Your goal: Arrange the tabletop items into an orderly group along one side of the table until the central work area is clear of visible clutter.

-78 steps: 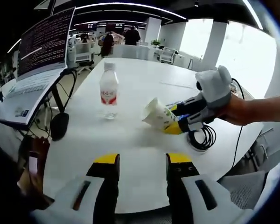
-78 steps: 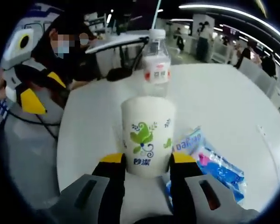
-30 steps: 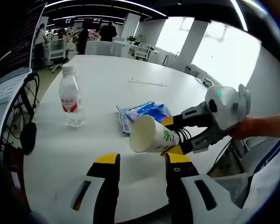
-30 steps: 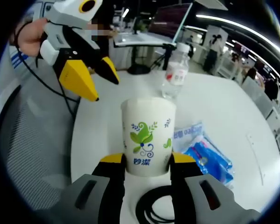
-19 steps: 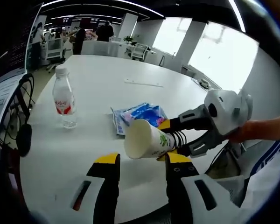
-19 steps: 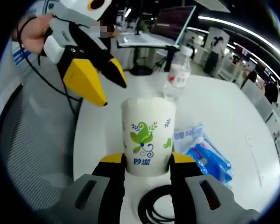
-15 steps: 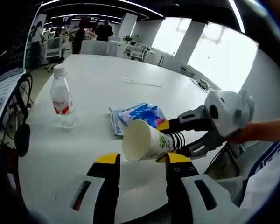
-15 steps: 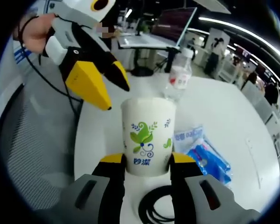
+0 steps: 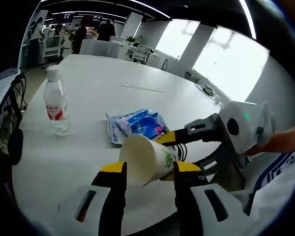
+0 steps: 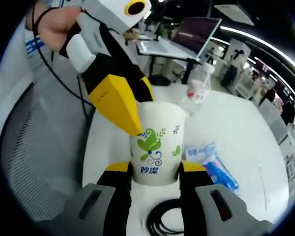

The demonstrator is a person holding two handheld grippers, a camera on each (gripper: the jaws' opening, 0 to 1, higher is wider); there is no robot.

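Observation:
A white paper cup (image 10: 156, 140) with a green leaf print stands between the jaws of my right gripper (image 10: 156, 169), which is shut on its base. My left gripper (image 9: 150, 168) is open, and the cup's open rim (image 9: 137, 160) lies tilted between its two yellow-tipped jaws. In the right gripper view the left gripper reaches in from the upper left, with one yellow finger (image 10: 115, 101) against the cup's near side. A clear water bottle (image 9: 54, 101) with a red label stands upright on the white table (image 9: 88, 78). A blue snack packet (image 9: 140, 124) lies flat beyond the cup.
A coil of black cable (image 10: 162, 223) lies on the table under the right gripper. An open laptop (image 10: 187, 37) stands on a raised arm past the bottle (image 10: 199, 87). A grey mesh chair (image 10: 34, 157) sits off the table's edge. A hand (image 10: 54, 22) holds the left gripper.
The two grippers have closed in on each other. The cup's rim, earlier ahead of the left jaws, now lies between them. The right gripper's hold on the cup is unchanged.

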